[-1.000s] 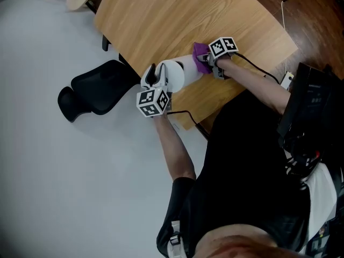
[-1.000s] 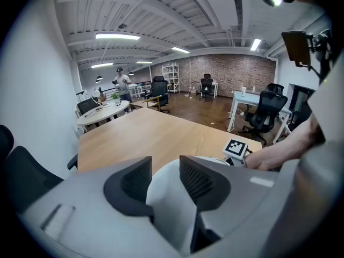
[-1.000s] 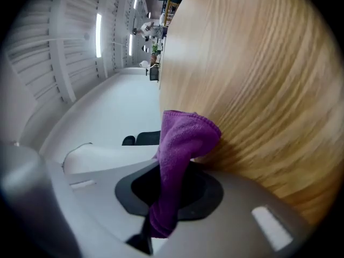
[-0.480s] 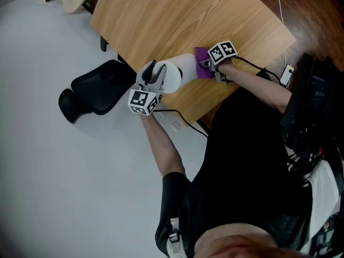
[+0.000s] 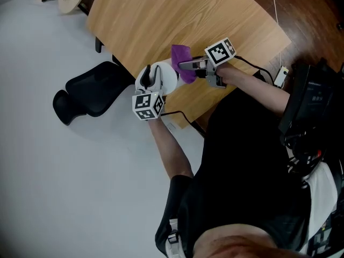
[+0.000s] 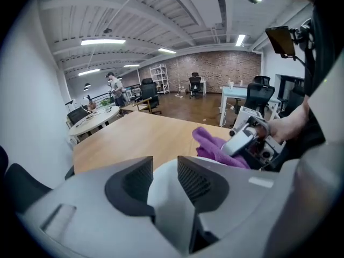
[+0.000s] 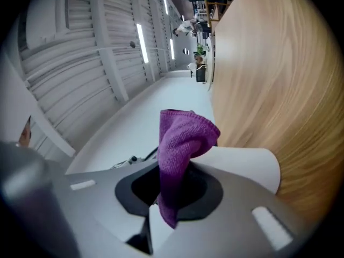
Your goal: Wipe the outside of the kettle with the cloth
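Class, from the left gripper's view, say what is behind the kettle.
The cloth, pinched in the right gripper, shows above the kettle. The cloth's lower part is hidden by the kettle, so contact between them cannot be seen.

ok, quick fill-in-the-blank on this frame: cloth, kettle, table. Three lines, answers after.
1. The right gripper is shut on a ____ cloth.
2. The body of the kettle is ____ in colour.
3. The table under both has a ____ top.
Missing words: purple; white; wooden.
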A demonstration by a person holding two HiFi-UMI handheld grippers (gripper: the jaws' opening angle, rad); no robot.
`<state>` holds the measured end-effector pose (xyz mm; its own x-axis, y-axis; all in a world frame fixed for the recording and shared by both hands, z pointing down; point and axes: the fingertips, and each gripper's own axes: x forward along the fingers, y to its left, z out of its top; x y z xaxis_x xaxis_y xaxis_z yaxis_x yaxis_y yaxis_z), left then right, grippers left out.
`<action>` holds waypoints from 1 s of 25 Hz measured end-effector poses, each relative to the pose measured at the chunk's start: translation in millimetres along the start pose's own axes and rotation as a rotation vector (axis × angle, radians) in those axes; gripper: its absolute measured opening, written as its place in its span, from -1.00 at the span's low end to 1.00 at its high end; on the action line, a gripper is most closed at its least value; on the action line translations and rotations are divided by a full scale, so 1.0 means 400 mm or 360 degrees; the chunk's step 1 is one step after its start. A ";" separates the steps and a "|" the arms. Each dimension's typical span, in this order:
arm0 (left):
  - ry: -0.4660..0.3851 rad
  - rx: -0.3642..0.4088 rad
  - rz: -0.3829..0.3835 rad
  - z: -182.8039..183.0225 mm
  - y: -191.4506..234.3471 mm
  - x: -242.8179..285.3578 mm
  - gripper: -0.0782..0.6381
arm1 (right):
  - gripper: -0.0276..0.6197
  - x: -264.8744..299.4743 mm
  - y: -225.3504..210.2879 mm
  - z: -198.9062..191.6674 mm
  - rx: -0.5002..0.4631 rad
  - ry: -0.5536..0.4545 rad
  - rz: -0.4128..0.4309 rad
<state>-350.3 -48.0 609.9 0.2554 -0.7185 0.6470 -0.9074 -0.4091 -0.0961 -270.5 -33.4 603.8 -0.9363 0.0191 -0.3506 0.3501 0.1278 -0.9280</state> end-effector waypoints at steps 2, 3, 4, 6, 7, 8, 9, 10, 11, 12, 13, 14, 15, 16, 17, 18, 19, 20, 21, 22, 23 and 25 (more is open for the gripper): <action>-0.0025 0.0010 0.0015 0.004 -0.015 0.002 -0.67 | -0.77 -0.018 -0.087 -0.041 0.0134 0.0008 -0.0157; -0.0037 0.0021 0.0022 0.007 -0.022 0.002 -0.67 | -0.77 -0.030 -0.124 -0.056 0.0162 0.0004 -0.0213; -0.0048 0.0034 0.0029 0.011 -0.029 0.002 -0.67 | -0.77 -0.043 -0.158 -0.068 0.0183 -0.0008 -0.0261; -0.0066 0.0057 0.0039 0.020 -0.039 -0.001 -0.67 | -0.77 -0.072 -0.229 -0.087 0.0214 -0.0016 -0.0393; -0.0072 0.0063 0.0040 0.022 -0.043 -0.003 -0.68 | -0.77 -0.086 -0.268 -0.097 0.0226 -0.0002 -0.0479; -0.0077 0.0067 0.0040 0.024 -0.047 -0.005 -0.68 | -0.77 -0.101 -0.308 -0.108 0.0243 0.0022 -0.0569; -0.0080 0.0070 0.0039 0.024 -0.050 -0.007 -0.67 | -0.77 -0.115 -0.346 -0.119 0.0260 0.0058 -0.0661; -0.0083 0.0072 0.0039 0.023 -0.052 -0.008 -0.67 | -0.77 -0.129 -0.383 -0.131 0.0267 0.0109 -0.0755; -0.0084 0.0074 0.0040 0.022 -0.053 -0.009 -0.67 | -0.77 -0.141 -0.417 -0.142 0.0263 0.0168 -0.0842; -0.0087 0.0075 0.0042 0.019 -0.054 -0.010 -0.67 | -0.77 -0.152 -0.448 -0.151 0.0251 0.0227 -0.0916; -0.0090 0.0076 0.0046 0.016 -0.054 -0.010 -0.66 | -0.77 -0.160 -0.476 -0.158 0.0232 0.0282 -0.0974; -0.0093 0.0078 0.0051 0.013 -0.054 -0.010 -0.65 | -0.77 -0.166 -0.498 -0.164 0.0210 0.0329 -0.1016; -0.0097 0.0081 0.0055 0.010 -0.054 -0.009 -0.65 | -0.76 -0.170 -0.512 -0.167 0.0190 0.0368 -0.1044; -0.0100 0.0085 0.0060 0.009 -0.054 -0.007 -0.64 | -0.78 -0.171 -0.519 -0.168 0.0171 0.0397 -0.1059; -0.0103 0.0088 0.0064 0.010 -0.054 -0.006 -0.64 | -0.78 -0.172 -0.521 -0.166 0.0155 0.0416 -0.1067; -0.0104 0.0091 0.0068 0.012 -0.054 -0.004 -0.64 | -0.78 -0.173 -0.522 -0.165 0.0150 0.0425 -0.1067; -0.0104 0.0094 0.0072 0.014 -0.056 -0.003 -0.64 | -0.78 -0.175 -0.521 -0.165 0.0159 0.0423 -0.1062; -0.0103 0.0098 0.0077 0.015 -0.058 -0.002 -0.64 | -0.78 -0.179 -0.518 -0.165 0.0178 0.0410 -0.1051; -0.0100 0.0102 0.0083 0.017 -0.061 0.000 -0.64 | -0.78 -0.182 -0.509 -0.164 0.0200 0.0389 -0.1031; -0.0097 0.0107 0.0094 0.019 -0.064 0.002 -0.64 | -0.78 -0.184 -0.494 -0.159 0.0217 0.0361 -0.0998; -0.0092 0.0114 0.0110 0.022 -0.065 0.004 -0.65 | -0.78 -0.184 -0.469 -0.149 0.0222 0.0326 -0.0953; -0.0083 0.0129 0.0140 0.032 -0.065 0.006 -0.69 | -0.77 -0.171 -0.395 -0.106 0.0204 0.0232 -0.0830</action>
<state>-321.8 -46.3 604.1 0.1947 -0.7813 0.5930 -0.8977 -0.3856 -0.2133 -262.9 -12.7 779.9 -0.9774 0.1236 0.1717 -0.1685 0.0357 -0.9850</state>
